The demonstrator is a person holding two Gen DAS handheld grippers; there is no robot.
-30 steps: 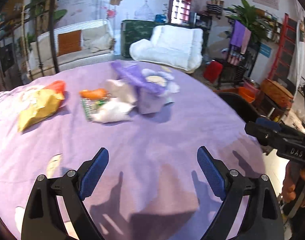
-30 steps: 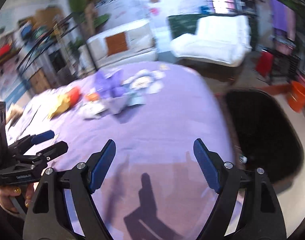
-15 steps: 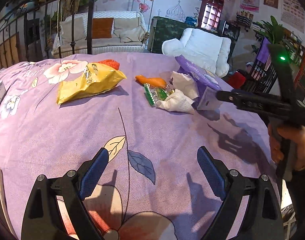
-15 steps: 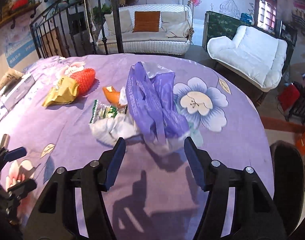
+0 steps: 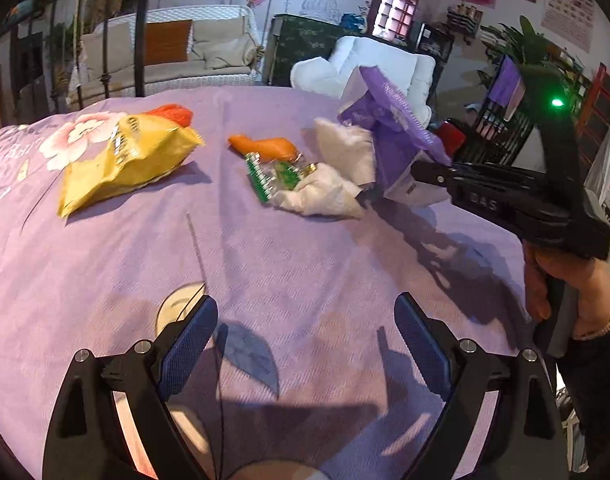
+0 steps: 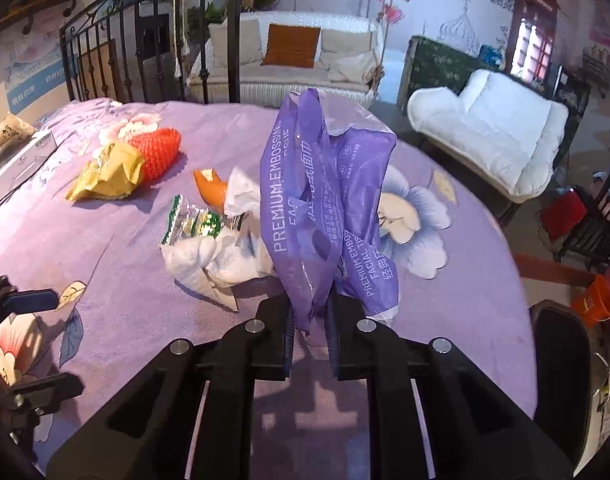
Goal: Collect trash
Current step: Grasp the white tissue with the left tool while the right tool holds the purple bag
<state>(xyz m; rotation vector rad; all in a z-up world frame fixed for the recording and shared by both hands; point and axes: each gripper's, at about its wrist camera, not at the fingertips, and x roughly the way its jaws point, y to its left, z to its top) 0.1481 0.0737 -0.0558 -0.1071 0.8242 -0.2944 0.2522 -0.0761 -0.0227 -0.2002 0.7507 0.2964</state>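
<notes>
The table, under its purple flowered cloth, carries all the litter in a loose row across its far half. At the right end of that row stands the purple tissue bag, upright and crumpled, its long axis running up from the cloth. The right gripper has just been closing and is now clamped on the bag's lower edge, the plastic pinched between the pads. In the left wrist view it reaches in from the right side with the bag rising beyond its tip.

Just left of the bag, and touching it, lie the white crumpled tissues, with a green sweet wrapper partly on them and an orange peel behind. Further left, well apart, are the yellow crisp bag, lying long-ways across the view, and a red spiky thing just behind it, perhaps a foam fruit net.

The left gripper hangs over bare cloth nearer the person, jaws wide apart and empty. The tissues and the crisp bag both lie ahead of it, the crisp bag off to its left, so that hand looks the better placed for them. A dark bin sits off the table's right edge, nearer the right hand.
</notes>
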